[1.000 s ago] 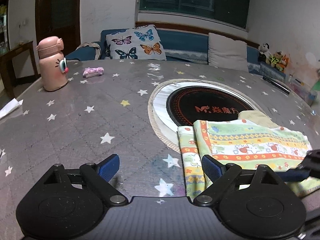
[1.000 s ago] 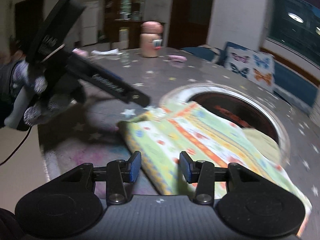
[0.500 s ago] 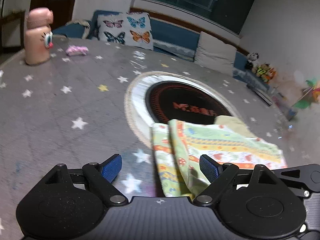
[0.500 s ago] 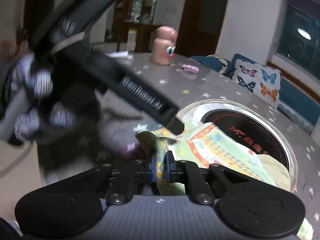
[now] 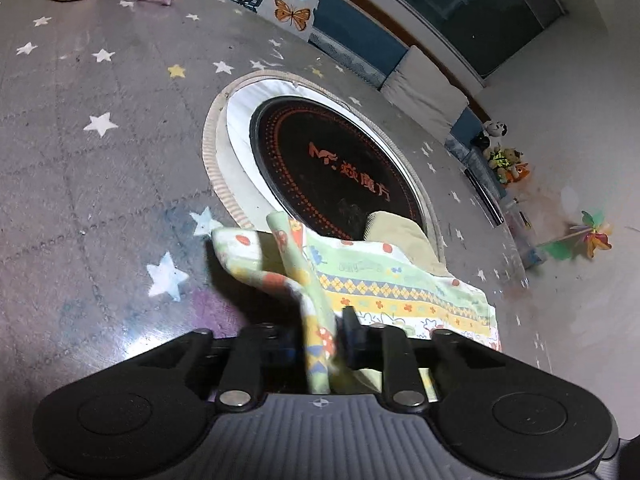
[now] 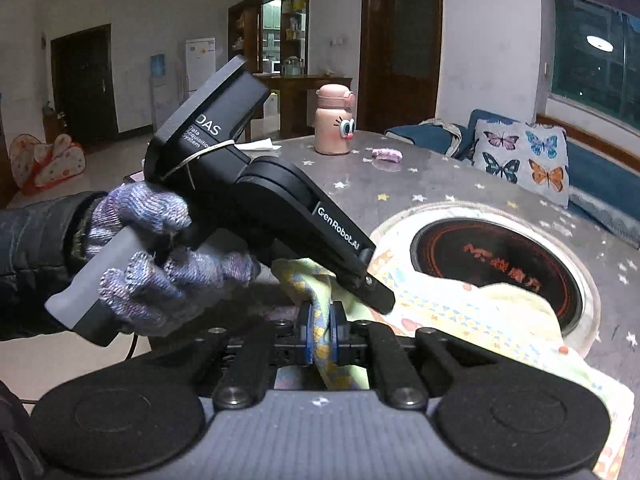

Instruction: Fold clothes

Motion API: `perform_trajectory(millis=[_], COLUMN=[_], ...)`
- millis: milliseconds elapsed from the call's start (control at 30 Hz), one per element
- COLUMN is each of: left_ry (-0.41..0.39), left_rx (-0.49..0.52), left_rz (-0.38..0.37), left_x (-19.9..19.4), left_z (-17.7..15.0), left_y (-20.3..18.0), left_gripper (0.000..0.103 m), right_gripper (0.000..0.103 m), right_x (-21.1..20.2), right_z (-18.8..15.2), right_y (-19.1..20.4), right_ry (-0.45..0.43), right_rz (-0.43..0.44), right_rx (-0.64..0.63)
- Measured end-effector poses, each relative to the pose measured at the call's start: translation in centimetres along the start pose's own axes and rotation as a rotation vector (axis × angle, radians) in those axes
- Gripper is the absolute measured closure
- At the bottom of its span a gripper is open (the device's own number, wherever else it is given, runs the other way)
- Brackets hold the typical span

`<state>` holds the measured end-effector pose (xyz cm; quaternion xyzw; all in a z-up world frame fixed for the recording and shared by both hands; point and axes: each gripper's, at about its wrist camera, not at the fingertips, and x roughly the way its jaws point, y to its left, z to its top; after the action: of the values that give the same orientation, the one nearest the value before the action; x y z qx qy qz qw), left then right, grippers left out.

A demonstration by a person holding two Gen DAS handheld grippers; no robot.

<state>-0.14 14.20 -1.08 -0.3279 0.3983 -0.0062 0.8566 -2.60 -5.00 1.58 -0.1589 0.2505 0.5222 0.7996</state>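
- Pinching the patterned cloth point(image 5: 400, 284) at its near edge, our left gripper point(image 5: 320, 344) is pressed together on a raised fold.
- Our right gripper point(image 6: 320, 336) likewise clamps the cloth beside the cooktop point(image 6: 496, 264).

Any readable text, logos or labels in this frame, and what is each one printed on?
"DAS", with "Data Acquisition System" small under it: top block of the left gripper.
"GenRobot.AI": that gripper's side arm.
"M" logo with Chinese characters, too stylised to read surely: round black cooktop.
Patterned cloth: pictures only.

"GenRobotAI", "DAS" — left hand-held gripper point(image 6: 372, 280)
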Motion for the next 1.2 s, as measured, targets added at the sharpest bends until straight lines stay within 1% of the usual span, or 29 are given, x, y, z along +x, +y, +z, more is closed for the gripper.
perform_trajectory(millis=[100, 167, 233, 300, 433, 600, 667, 733, 800, 833, 900, 967, 1000, 1033, 1067, 1133, 1200], left_ry=[-0.007, -0.009, -0.011, -0.014, -0.017, -0.015, -0.015, -0.017, -0.021, -0.023, -0.027, -0.030, -0.032, -0.035, -0.037, -0.047, -0.062], left_rx=[0.032, 0.039, 0.046, 0.055, 0.067, 0.078, 0.091, 0.107, 0.128, 0.138, 0.153, 0.166, 0.175, 0.185, 0.196, 0.222, 0.256], left_rz=[0.016, 0.021, 0.027, 0.032, 0.040, 0.050, 0.058, 0.067, 0.080, 0.086, 0.095, 0.104, 0.108, 0.109, 0.110, 0.107, 0.097], left_x=[-0.1, 0.0, 0.1, 0.1, 0.2, 0.3, 0.3, 0.4, 0.6, 0.6, 0.7, 0.8, 0.8, 0.9, 0.9, 1.0, 1.0], left_z=[-0.2, -0.2, -0.2, -0.3, -0.3, -0.3, -0.2, -0.2, -0.1, -0.1, 0.0, 0.1, 0.2, 0.3, 0.5, 0.9, 1.4], left_y=[-0.4, -0.5, -0.5, -0.6, -0.8, -1.0, -1.1, -1.3, -1.7, -1.8, -2.1, -2.4, -2.6, -3.0, -3.4, -4.4, -5.7], left_gripper=[0.089, 0.089, 0.089, 0.089, 0.089, 0.089, 0.089, 0.089, 0.089, 0.089, 0.089, 0.089, 0.090, 0.090, 0.092, 0.093, 0.093], right_gripper=[0.091, 0.091, 0.090, 0.090, 0.090, 0.090, 0.082, 0.078, 0.067, 0.059, 0.059, 0.060, 0.067, 0.082, 0.092, 0.095, 0.096], right_x=[-1.2, -2.1, -2.9, -3.5, -3.7, -2.9, -3.4, -4.0, -4.2, -4.2, -4.0, -4.0, -4.0, -4.0, -4.0, -4.2, -5.0], right_z=[-0.6, -1.1, -1.6, -2.3, -3.9, -6.2, -6.9, -7.2, -7.4, -7.6, -7.9, -8.3, -8.4, -8.4, -8.3, -8.0, -7.9], right_y=[-1.3, -2.3, -3.8, -5.8, -9.9, -13.9, -15.0, -15.8, -16.3, -16.7, -17.4, -17.7, -17.7, -17.6, -17.6, -17.4, -17.4], right_ry=[-0.010, -0.019, -0.016, -0.002, 0.034, 0.075, 0.062, 0.042, 0.033, 0.034, 0.039, 0.030, 0.026, 0.021, 0.015, -0.001, -0.027], right_rz=[0.008, -0.030, -0.094, -0.176, -0.321, -0.449, -0.491, -0.522, -0.549, -0.557, -0.542, -0.526, -0.517, -0.504, -0.493, -0.496, -0.502], right_rx=[0.067, 0.098, 0.135, 0.177, 0.249, 0.321, 0.358, 0.389, 0.409, 0.424, 0.465, 0.496, 0.501, 0.501, 0.507, 0.513, 0.512])
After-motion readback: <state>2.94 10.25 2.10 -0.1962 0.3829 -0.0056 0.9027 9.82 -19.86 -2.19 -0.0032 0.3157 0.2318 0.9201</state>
